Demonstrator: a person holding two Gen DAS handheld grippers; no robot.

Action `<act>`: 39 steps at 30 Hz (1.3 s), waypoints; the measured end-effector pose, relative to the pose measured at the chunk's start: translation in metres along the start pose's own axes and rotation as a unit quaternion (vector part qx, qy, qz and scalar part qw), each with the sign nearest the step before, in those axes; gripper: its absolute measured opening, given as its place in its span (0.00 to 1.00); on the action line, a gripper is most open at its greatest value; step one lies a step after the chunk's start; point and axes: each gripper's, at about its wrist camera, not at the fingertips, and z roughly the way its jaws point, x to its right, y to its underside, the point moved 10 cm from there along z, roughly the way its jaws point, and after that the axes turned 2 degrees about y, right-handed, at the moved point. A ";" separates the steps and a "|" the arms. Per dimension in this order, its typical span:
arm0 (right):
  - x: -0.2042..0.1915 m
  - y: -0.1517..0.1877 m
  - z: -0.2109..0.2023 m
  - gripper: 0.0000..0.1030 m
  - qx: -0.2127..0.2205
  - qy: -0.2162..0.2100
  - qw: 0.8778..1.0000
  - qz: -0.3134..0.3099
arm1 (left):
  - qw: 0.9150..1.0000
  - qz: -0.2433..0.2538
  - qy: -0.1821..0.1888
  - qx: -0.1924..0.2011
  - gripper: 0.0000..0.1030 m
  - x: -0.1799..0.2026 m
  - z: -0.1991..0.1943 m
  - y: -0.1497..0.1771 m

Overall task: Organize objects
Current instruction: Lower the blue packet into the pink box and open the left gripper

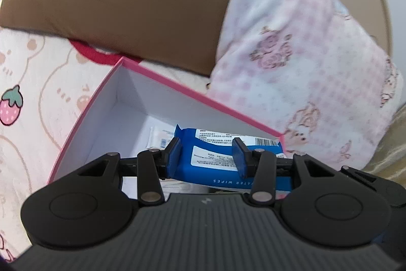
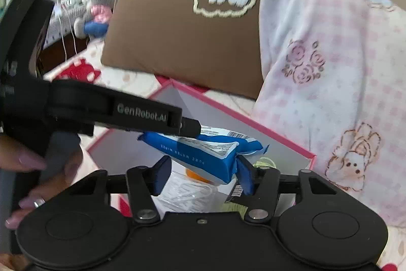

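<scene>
Box (image 1: 162,83): pink rim, white inside, on the bed sheet (image 1: 38,83).
Wipes (image 1: 218,151): blue pack over the box, clamped between the pads of the left hand-held gripper (image 1: 206,156).
Brown pillow (image 1: 114,9): behind the box.
Pink blanket (image 1: 304,67): right of the box, touching its corner.

Your way into the pink-rimmed box (image 1: 162,78) from above stands open, its left half bare, blue wipes pack (image 1: 228,156) and small packets crowding the right, brown pillow (image 1: 114,4) and pink blanket (image 1: 304,55) walling the far side.
</scene>
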 end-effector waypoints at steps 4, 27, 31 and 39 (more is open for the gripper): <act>-0.002 0.008 0.027 0.51 -0.018 -0.003 1.000 -0.016 | 1.000 -0.006 -0.010 -0.003 0.41 -0.017 0.018 0.001; 0.006 0.038 0.110 0.40 -0.092 0.017 0.996 -0.015 | 0.996 0.000 -0.077 -0.037 0.28 -0.051 0.084 0.009; 0.011 0.037 0.117 0.40 -0.097 0.026 0.995 0.006 | 0.996 -0.003 -0.076 -0.036 0.28 -0.050 0.086 0.009; 0.016 0.034 0.117 0.49 -0.100 0.015 0.994 0.049 | 0.995 -0.010 -0.089 -0.032 0.28 -0.053 0.091 0.008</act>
